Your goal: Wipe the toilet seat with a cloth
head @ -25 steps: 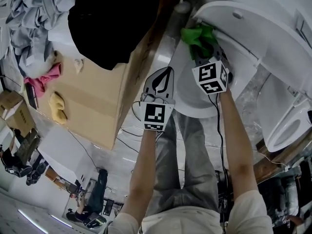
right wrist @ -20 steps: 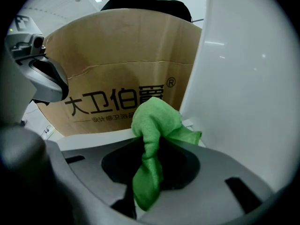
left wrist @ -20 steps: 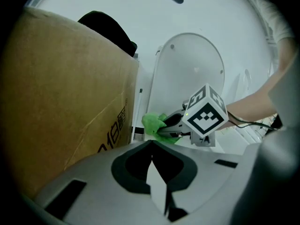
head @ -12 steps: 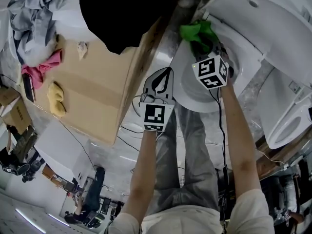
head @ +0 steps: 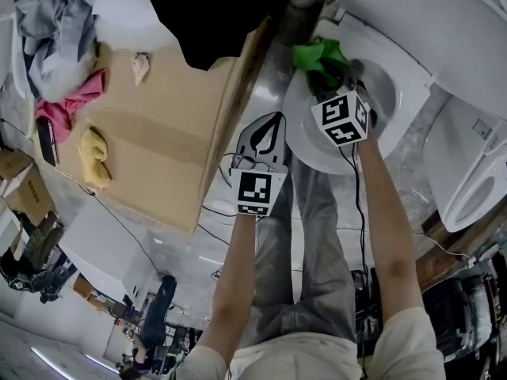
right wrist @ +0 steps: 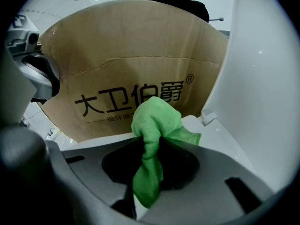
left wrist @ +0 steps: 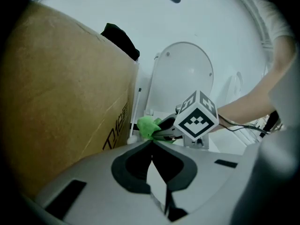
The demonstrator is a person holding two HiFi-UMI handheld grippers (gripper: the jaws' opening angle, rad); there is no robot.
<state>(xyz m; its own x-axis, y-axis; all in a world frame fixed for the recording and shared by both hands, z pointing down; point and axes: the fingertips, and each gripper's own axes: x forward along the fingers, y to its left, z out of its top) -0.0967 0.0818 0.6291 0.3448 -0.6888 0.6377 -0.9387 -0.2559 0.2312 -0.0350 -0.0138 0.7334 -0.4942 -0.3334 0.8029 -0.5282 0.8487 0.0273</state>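
Note:
The white toilet seat (head: 305, 137) rings the bowl at the upper right of the head view, its lid (head: 444, 14) raised behind. My right gripper (head: 325, 77) is shut on a green cloth (head: 317, 54) that rests on the seat's back left rim. In the right gripper view the green cloth (right wrist: 152, 125) bulges out between the jaws, with the seat (right wrist: 211, 137) just under it. My left gripper (head: 265, 133) hovers beside the bowl's left edge, jaws shut and holding nothing. From the left gripper view I see the green cloth (left wrist: 147, 125) and the lid (left wrist: 183, 76).
A large cardboard box (head: 170, 133) stands right against the toilet's left side. A pink rag (head: 67, 105) and a yellow rag (head: 95, 161) lie on it, and grey clothes (head: 47, 22) are heaped beyond. A second toilet (head: 471, 172) stands at the right.
The right gripper and green cloth have slid along the seat's back left rim. The view has shifted, so the toilet sits nearer the top. The left gripper has held its place.

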